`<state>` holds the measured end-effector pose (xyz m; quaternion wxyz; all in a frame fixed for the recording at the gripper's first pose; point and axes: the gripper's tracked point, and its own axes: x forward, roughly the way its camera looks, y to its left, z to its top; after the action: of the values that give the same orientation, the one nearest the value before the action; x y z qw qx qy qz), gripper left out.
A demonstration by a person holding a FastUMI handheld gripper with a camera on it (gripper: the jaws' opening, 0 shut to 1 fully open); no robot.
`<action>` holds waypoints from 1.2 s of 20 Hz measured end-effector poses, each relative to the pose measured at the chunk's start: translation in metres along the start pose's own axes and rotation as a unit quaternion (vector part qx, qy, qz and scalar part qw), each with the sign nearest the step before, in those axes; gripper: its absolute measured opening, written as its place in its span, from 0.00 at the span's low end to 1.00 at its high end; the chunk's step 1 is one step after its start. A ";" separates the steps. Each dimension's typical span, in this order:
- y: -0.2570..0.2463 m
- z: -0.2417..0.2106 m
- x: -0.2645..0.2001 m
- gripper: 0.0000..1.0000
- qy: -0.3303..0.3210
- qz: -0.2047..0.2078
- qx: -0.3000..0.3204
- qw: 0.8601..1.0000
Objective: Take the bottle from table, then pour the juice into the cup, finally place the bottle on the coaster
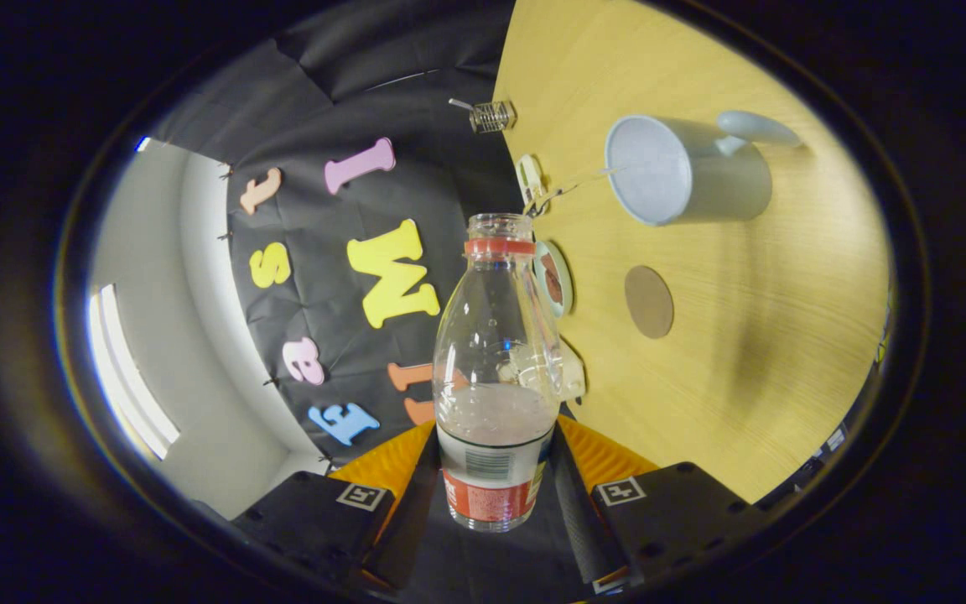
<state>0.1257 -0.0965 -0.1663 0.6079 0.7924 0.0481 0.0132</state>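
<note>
Bottle (pixel 495 377) is pinched between the two fingers of the gripper (pixel 495 486), which are pressed in on its lower, labelled part from either side. It's lifted off the table (pixel 751 386), and the whole view is rolled over, so the tabletop reads as a wall off to one side. No cap is seen on the open mouth, and pale juice sits in roughly the lower third, level just above the label.

Judging by that, the pour is probably being lined up but hasn't really been started: the liquid is still well short of the neck. The cup (pixel 688 172) lies beyond the fingers and off to the side, well apart from the bottle mouth, with the coaster (pixel 649 300) between bottle and cup and nearer the bottle.

For a clean pour, the mouth should be brought over the cup's rim before any more tilt is added, and the tilt fed in slowly. The grip should be kept firm, since a clear plastic bottle held low down could swing or slip as the weight shifts.

Long axis runs straight away from the fingers, base toward the gripper, neck pointing forward, roughly parallel to the tabletop as it appears here. Exact tilt can't be called.
</note>
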 end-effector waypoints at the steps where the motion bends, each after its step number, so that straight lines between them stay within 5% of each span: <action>1: 0.000 -0.001 0.000 0.76 0.000 0.001 0.003 1.000; 24: 0.007 0.003 0.001 0.76 0.008 0.017 0.039 0.999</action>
<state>0.1273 -0.1006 -0.1607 0.5757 0.8162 0.0398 0.0277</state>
